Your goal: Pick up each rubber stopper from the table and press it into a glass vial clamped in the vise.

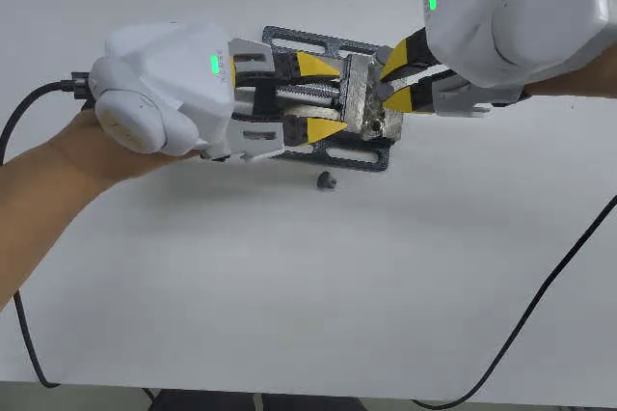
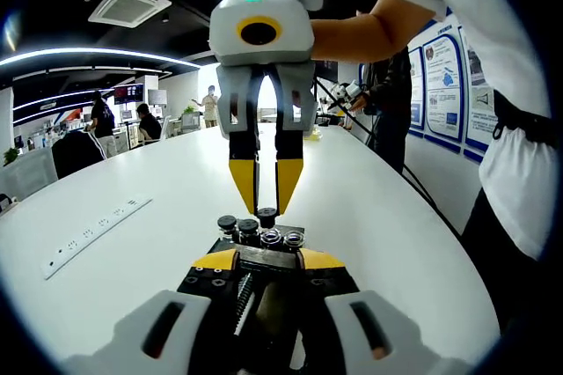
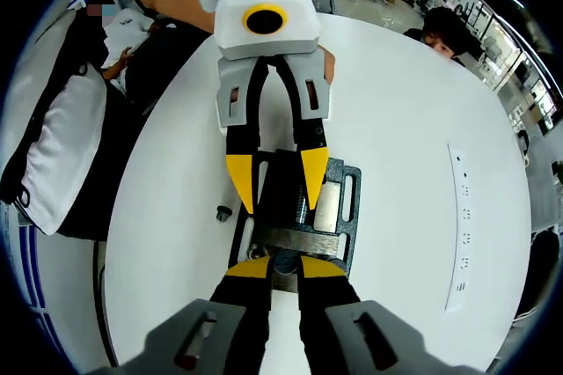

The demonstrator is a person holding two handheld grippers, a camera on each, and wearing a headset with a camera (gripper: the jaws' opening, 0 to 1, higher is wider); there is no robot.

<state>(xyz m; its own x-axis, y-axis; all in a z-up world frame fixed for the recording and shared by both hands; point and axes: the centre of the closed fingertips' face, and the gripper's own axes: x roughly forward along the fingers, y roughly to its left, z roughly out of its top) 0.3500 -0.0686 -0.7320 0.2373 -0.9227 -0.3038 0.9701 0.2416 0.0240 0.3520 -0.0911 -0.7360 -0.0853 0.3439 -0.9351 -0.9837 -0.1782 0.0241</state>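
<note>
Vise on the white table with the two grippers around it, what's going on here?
A person is plugging glass vials clamped in the vise. The right gripper holds a stopper at its tips, just above the row of vials. Two of them already carry stoppers, and two look open. The left gripper is open, its jaws straddling the vise's screw. One loose stopper lies on the table beside the vise.

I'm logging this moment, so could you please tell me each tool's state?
Left tool: open, straddling the vise.
Right tool: shut on a rubber stopper.
</note>
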